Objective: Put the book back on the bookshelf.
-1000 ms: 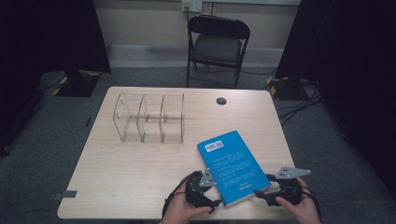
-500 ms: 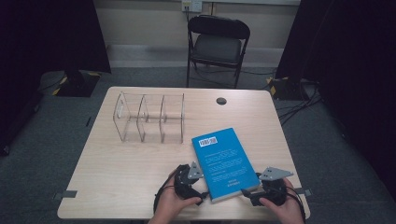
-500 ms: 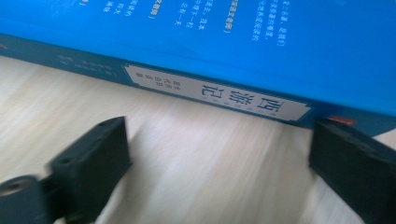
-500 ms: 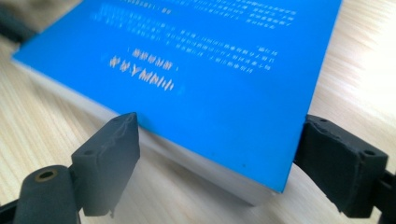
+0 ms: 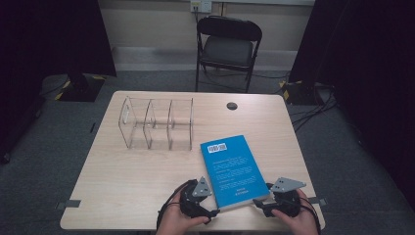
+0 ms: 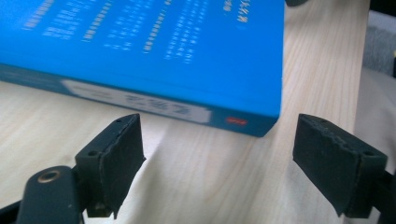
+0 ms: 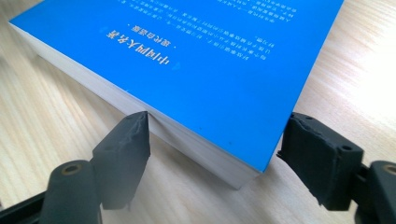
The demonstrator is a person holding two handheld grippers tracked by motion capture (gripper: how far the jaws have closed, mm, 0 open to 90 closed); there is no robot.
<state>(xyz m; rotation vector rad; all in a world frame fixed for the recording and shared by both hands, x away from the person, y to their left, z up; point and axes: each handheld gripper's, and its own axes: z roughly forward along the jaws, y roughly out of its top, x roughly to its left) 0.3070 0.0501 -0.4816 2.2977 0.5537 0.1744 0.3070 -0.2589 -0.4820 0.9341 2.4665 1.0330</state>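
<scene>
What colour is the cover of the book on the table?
The book has a bright blue cover with white print; the right gripper view shows it best.

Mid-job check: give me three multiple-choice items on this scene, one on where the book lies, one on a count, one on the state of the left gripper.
1. Where does the blue book lie on the table?
A. Inside the clear organizer
B. Flat, near the front edge, between the two grippers
C. On the chair

2. How many compartments does the clear organizer have?
A. One
B. Three
C. Six

3. What is the state of the left gripper?
A. Open, fingers apart in front of the book's spine corner
B. Shut on the book
C. Shut on the organizer

Answers:
1 B, the high view shows it lying flat with the left gripper at one near corner and the right gripper at the other.
2 B, two inner dividers split it into three bays.
3 A, the left gripper view shows bare table between its fingers.
</scene>
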